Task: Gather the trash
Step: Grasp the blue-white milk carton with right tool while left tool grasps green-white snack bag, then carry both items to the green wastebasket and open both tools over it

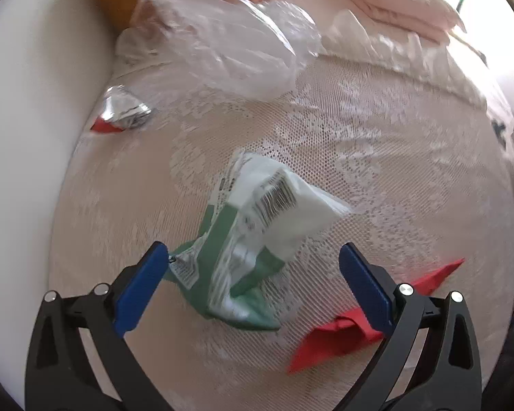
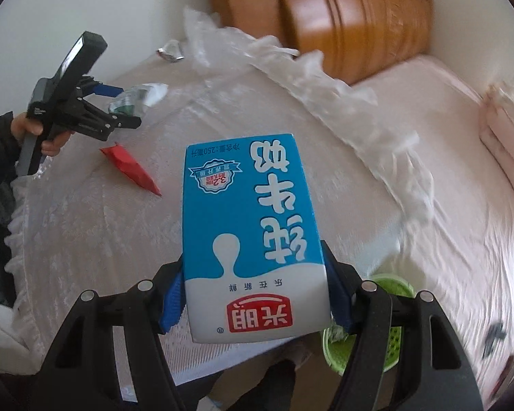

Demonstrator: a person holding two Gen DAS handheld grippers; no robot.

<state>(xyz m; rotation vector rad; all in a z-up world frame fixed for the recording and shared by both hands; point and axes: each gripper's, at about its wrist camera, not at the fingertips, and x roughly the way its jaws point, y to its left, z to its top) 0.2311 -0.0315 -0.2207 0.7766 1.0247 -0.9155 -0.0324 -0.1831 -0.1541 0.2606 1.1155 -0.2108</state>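
A crumpled green and white wrapper [image 1: 246, 236] lies on the lace bedspread [image 1: 377, 157], between the blue pads of my open left gripper [image 1: 253, 270], whose left pad touches its edge. A red paper scrap [image 1: 366, 318] lies just to its right. In the right wrist view my right gripper [image 2: 253, 294] is shut on a blue and white milk carton [image 2: 250, 226], held above the bed. The left gripper [image 2: 113, 102] shows there at the far left, by the wrapper [image 2: 137, 97] and the red scrap [image 2: 130, 169].
A silver foil wrapper [image 1: 123, 109] lies near the white wall. A clear plastic bag [image 1: 229, 44] is crumpled at the bed's head. A green basket [image 2: 387, 325] stands on the floor beside the bed. A wooden headboard [image 2: 342, 13] and pink pillows [image 1: 401, 3] are behind.
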